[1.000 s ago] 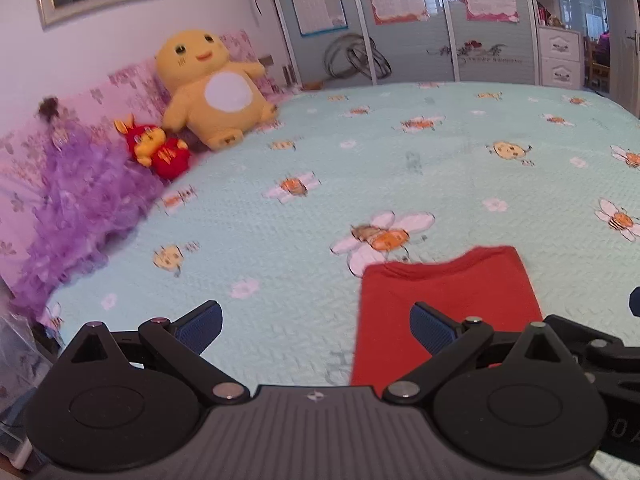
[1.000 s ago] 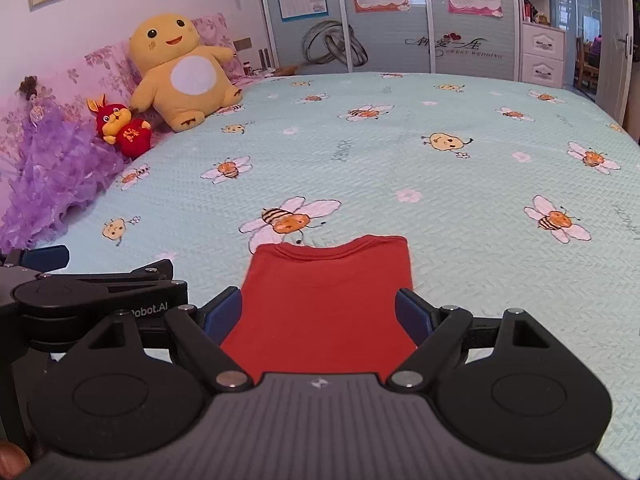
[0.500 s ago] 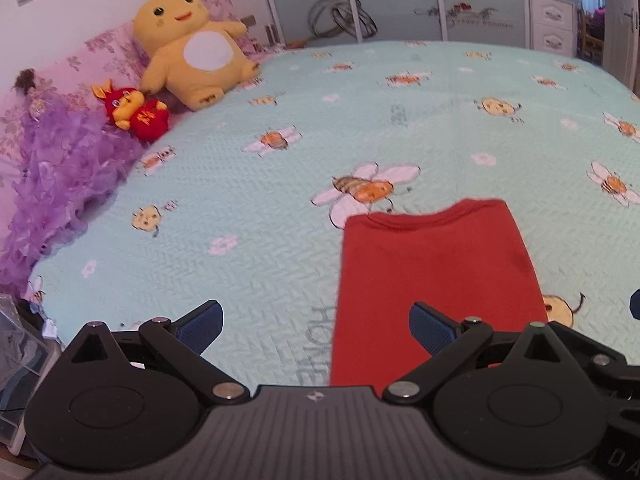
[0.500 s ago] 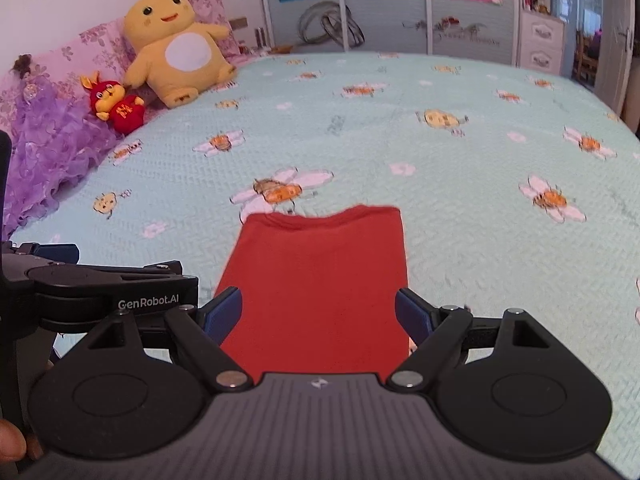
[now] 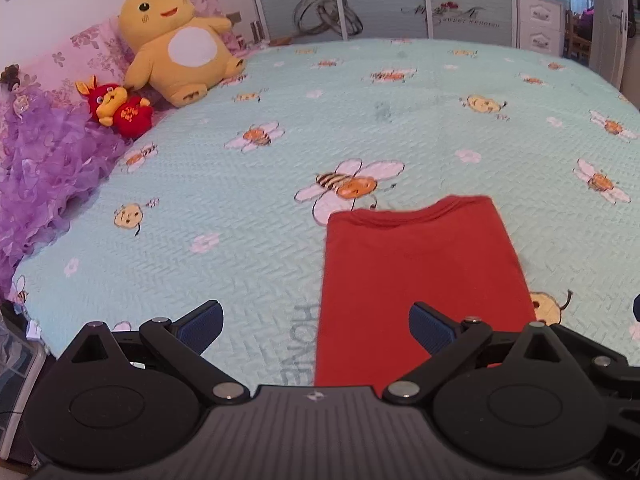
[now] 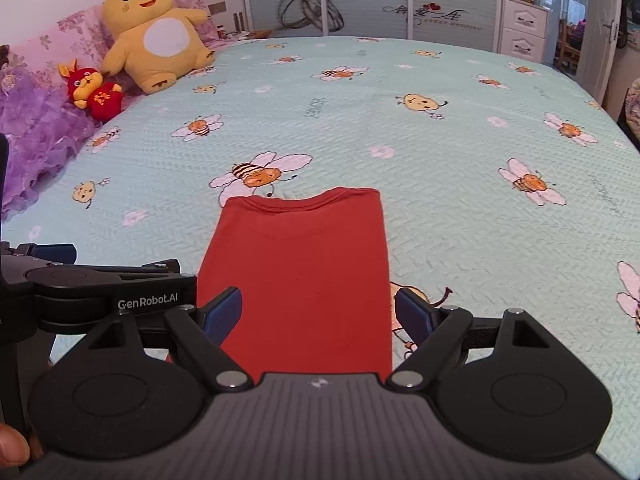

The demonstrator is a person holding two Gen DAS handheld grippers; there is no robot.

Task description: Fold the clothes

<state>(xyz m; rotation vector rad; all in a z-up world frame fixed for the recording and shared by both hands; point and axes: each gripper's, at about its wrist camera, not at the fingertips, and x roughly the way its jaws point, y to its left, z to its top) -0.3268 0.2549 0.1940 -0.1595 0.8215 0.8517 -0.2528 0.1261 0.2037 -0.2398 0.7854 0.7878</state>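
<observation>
My left gripper [image 5: 316, 322] and right gripper [image 6: 318, 312] both gape wide, empty. The red shirt [image 6: 300, 280] lies folded on the bed [image 6: 440, 140].

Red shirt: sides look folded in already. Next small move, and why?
Probably lower both open grippers to the near hem. The red shirt lies flat as a narrow strip, collar at the far end; the right gripper straddles it and the left gripper hangs over its left edge, neither gripping.

You're in home bedroom: wide bed under mint bee-print quilted bedspread [image 5: 280, 208], big yellow plush toy [image 5: 176, 44], pale sliding-door wardrobe [image 6: 368, 0].
</observation>
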